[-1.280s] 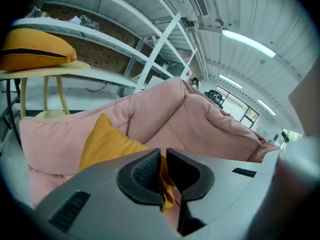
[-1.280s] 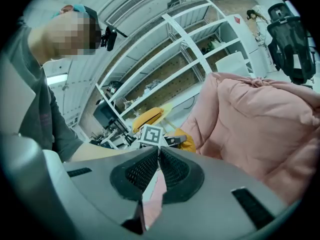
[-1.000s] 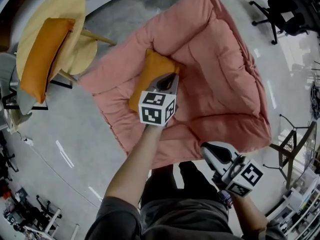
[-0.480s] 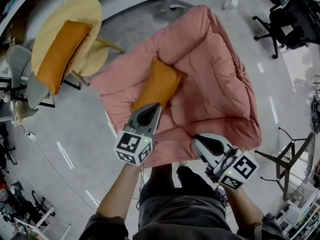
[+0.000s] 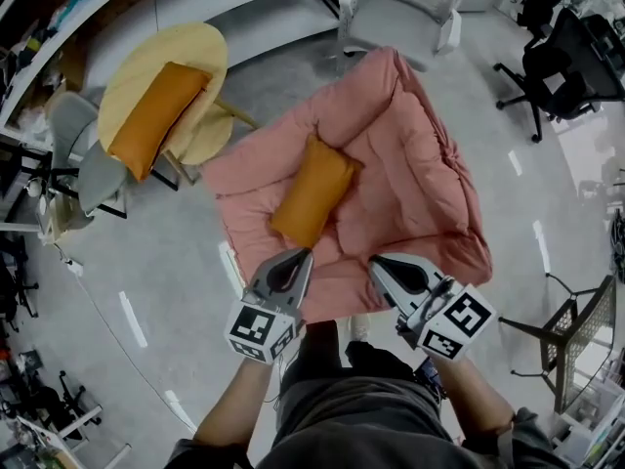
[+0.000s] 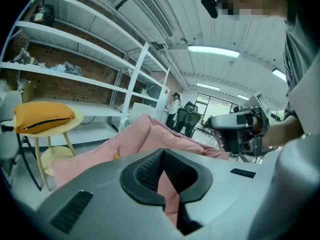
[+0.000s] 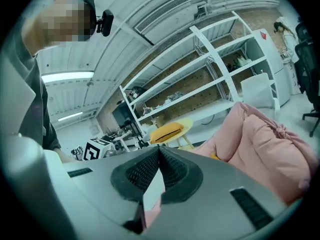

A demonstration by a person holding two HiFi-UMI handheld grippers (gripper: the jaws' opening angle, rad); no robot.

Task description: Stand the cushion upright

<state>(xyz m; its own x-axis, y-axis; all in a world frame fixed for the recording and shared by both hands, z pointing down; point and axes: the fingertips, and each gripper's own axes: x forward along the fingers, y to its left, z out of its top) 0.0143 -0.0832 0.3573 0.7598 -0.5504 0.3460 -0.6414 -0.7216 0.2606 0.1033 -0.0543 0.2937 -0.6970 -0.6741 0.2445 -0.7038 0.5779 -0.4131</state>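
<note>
Head view: An orange cushion (image 5: 312,191) rests on a big pink floor lounger (image 5: 430,193), leaning along the padded left wall of its seat. 1 second ago the left gripper (image 5: 291,260) was up against this cushion. It has now drawn back toward the person and hangs near the lounger's front edge, well apart from the cushion. The right gripper (image 5: 387,268) is beside it, also touching nothing. With the cushion let go and staying propped, the standing-up step looks finished or nearly so, though how steeply it stands cannot be judged from above.

Left gripper view: Its 2 ribbed black pads meet at the tip. The claw is closed and empty, with only pink fabric visible beyond it. The right gripper shows at the right.

Right gripper view: Its pads also meet at the tip, closed on nothing. The left gripper's marker cube shows at the left.

Room: A smooth grey floor (image 5: 166,252) with pale tape marks. A 2nd orange cushion (image 5: 156,117) lies on a round yellow table (image 5: 210,47). White shelving lines a brick wall, and a grey armchair (image 5: 405,3) and a black office chair (image 5: 562,76) stand nearby.
</note>
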